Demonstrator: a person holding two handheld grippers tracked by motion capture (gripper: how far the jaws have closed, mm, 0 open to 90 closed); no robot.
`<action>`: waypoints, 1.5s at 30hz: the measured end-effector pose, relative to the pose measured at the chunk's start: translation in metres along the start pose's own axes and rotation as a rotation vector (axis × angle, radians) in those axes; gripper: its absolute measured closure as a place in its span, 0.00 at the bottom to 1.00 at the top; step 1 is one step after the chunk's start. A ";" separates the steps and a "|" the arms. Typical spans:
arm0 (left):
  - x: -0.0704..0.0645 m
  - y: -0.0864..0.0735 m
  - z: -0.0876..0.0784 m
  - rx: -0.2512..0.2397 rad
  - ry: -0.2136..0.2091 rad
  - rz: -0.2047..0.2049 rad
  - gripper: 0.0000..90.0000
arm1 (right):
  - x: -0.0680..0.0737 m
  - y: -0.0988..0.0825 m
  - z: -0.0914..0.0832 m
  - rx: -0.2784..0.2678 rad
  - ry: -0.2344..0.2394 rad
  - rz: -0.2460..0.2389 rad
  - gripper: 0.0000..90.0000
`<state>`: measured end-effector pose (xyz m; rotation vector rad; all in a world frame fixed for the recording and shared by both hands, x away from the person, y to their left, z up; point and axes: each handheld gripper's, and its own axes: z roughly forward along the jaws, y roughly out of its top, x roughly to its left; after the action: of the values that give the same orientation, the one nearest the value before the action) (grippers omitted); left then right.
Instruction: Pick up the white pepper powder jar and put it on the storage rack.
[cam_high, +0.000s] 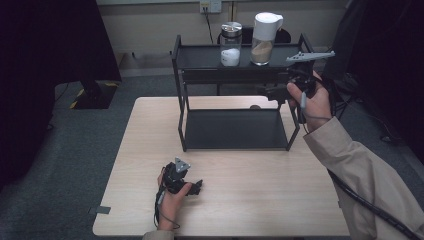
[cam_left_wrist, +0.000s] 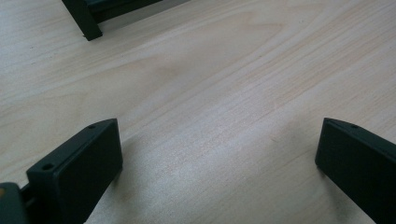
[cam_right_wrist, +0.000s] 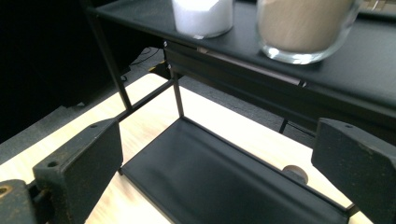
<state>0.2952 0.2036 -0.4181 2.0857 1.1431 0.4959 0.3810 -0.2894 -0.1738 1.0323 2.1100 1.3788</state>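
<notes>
2 jars (cam_high: 231, 44) side by side on rack (cam_high: 200, 56) top shelf, rack at table (cam_high: 260, 170) rear, left gripper (cam_high: 196, 187) near front edge

No writing, label or number can be read on the two jars (cam_high: 231, 44) (both plain) on the rack (cam_high: 200, 57).

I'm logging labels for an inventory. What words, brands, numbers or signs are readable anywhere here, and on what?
None can be read.
Jar of white powder: no label in view.
Jar of brown powder: no label in view.
Black rack: plain, no marking.
Wall socket: too small to show any print.
Left gripper and right gripper: fingers bare, no lettering.
</notes>
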 end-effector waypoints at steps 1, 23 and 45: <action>0.000 0.000 0.000 0.000 0.000 0.000 0.00 | 0.001 -0.003 0.000 -0.001 0.004 -0.001 0.01; 0.000 0.000 0.000 0.001 0.000 0.001 0.00 | 0.001 -0.048 0.014 0.011 0.059 0.021 0.01; 0.000 0.000 0.000 0.001 0.000 0.000 0.00 | 0.012 -0.083 0.026 0.039 0.094 0.008 0.01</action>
<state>0.2952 0.2036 -0.4180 2.0863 1.1432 0.4958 0.3618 -0.2842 -0.2590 1.0097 2.2105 1.4215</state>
